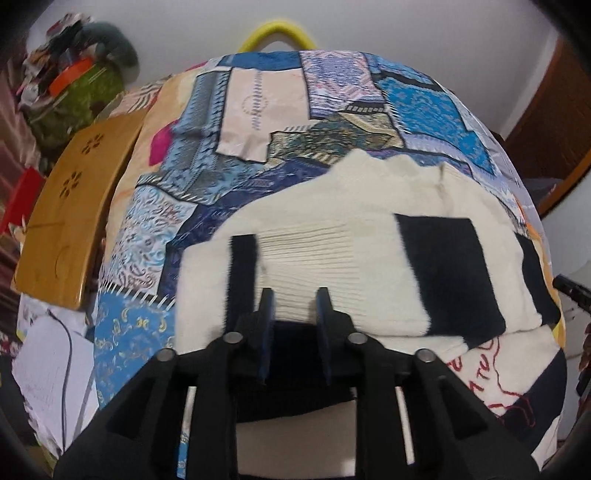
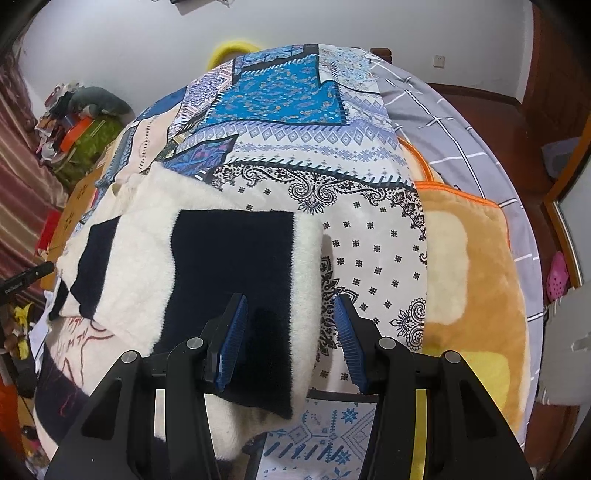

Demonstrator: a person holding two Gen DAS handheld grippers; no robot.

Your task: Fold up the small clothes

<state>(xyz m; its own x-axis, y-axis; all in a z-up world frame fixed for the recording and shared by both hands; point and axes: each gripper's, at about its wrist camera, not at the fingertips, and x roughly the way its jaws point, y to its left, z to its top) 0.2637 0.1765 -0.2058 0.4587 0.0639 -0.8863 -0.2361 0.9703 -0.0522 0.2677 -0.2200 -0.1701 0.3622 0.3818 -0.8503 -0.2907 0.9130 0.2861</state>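
Observation:
A fuzzy cream sweater (image 1: pixel 369 206) with black blocks (image 1: pixel 447 273) and red stitching (image 1: pixel 491 373) lies partly folded on a patchwork bedspread (image 1: pixel 258 110). My left gripper (image 1: pixel 294 295) hovers over its ribbed cream band, fingers a little apart and pressing on nothing. In the right wrist view the sweater (image 2: pixel 236 251) has a folded edge running down the middle. My right gripper (image 2: pixel 290 299) stands open astride that edge. Its left finger (image 2: pixel 232 332) is over the black block and its right finger (image 2: pixel 349 339) is over the bedspread (image 2: pixel 369 258).
A wooden board (image 1: pixel 74 206) and loose papers (image 1: pixel 48 362) sit to the left of the bed, with a clutter pile (image 1: pixel 74 74) behind them. A yellow hoop (image 1: pixel 277 33) shows at the far end. An orange plush blanket (image 2: pixel 469 277) and a grey checked sheet (image 2: pixel 443 122) lie to the right.

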